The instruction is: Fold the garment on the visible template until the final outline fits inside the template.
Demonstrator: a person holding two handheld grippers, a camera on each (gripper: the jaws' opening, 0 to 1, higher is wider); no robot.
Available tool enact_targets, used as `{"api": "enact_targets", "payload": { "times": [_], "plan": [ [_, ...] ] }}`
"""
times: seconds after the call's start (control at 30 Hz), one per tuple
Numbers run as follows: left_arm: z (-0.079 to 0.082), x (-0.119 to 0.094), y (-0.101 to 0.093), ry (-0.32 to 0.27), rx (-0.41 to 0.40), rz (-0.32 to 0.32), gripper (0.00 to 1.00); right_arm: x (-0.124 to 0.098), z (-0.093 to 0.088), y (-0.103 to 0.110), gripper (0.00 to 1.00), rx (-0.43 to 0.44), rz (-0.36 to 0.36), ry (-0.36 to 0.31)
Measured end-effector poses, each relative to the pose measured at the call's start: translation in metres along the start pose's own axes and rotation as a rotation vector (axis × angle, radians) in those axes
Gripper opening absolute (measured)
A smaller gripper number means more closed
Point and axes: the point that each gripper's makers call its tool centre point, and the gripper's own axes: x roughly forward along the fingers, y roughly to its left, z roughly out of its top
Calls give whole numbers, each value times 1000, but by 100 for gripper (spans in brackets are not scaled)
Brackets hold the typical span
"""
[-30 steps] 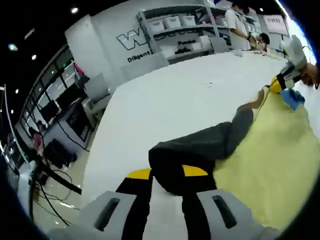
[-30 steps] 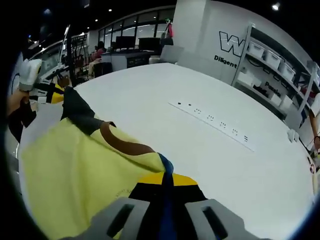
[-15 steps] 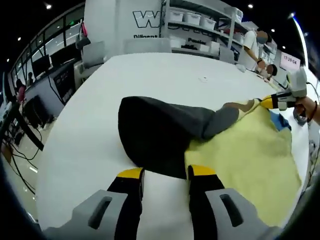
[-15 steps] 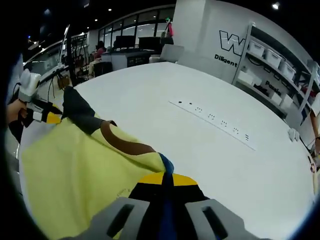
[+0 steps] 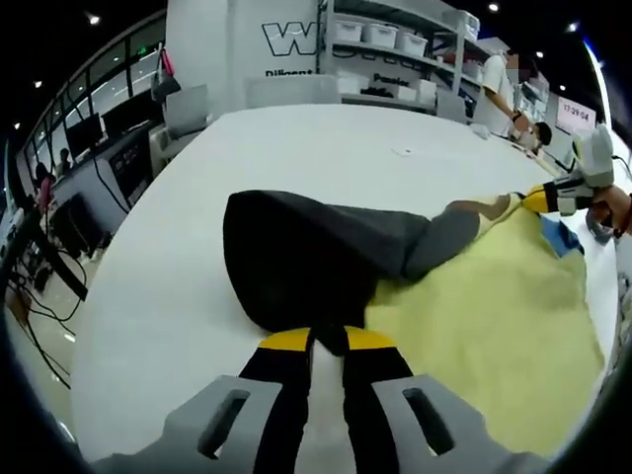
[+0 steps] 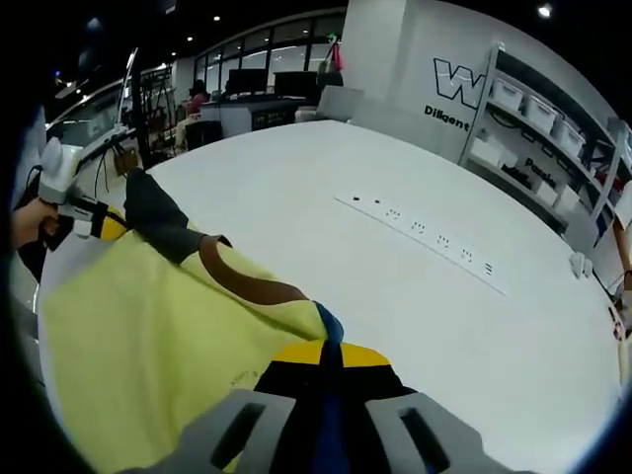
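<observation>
Garment (image 5: 494, 316) (yellow, dark sleeve (image 5: 306, 252)) lies on the white table (image 5: 336, 158); left gripper (image 5: 327, 341) pinches the sleeve, right gripper (image 6: 326, 355) clamps its blue edge.

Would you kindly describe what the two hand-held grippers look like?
Each hand-held gripper, left and right, has black jaws with yellow tips rising from a light grey body with slotted openings. Seen from the other's view, each has a pale grey handle.

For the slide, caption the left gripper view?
Left hand-held gripper shut on yellow garment's dark grey sleeve, spread across white table.
</observation>
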Motion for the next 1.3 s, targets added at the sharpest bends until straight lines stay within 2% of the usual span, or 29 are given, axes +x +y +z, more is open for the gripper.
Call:
{"api": "enact_targets", "payload": {
  "times": [0.1, 0.33, 0.5, 0.73, 0.8, 1.0, 1.03, 1.1, 1.17, 1.23, 1.3],
  "plan": [
    [1, 1, -1, -4, 8, -6, 2, 1, 0, 0, 0, 0, -1, 2],
    [2, -7, 1, 2, 33, -5, 2, 1, 1, -1, 0, 4, -2, -1],
    [17, -18, 26, -18, 86, 57, 2, 0, 2, -2, 0, 2, -5, -5],
    [36, -32, 76, -23, 271, 226, 2, -1, 3, -2, 0, -4, -7, -8],
    [39, -33, 82, -22, 299, 243, 2, -1, 3, -2, 0, -3, -7, -7],
    [44, -33, 101, 12, 390, 329, 2, -1, 2, -2, 0, -1, -8, -6],
    [40, -31, 110, 48, 413, 363, 2, -1, 2, -2, 0, 0, -9, -6],
    [38, -29, 114, 61, 405, 368, 2, -1, 2, -2, 0, -1, -9, -5],
    [30, -27, 125, 103, 370, 395, 3, -1, 2, -3, 0, 7, -10, -6],
    [26, -28, 136, 123, 344, 429, 3, -1, 1, -4, 0, 15, -13, -4],
    [24, -27, 140, 132, 329, 435, 3, 0, 1, -5, 0, 18, -14, -4]
  ]
}}
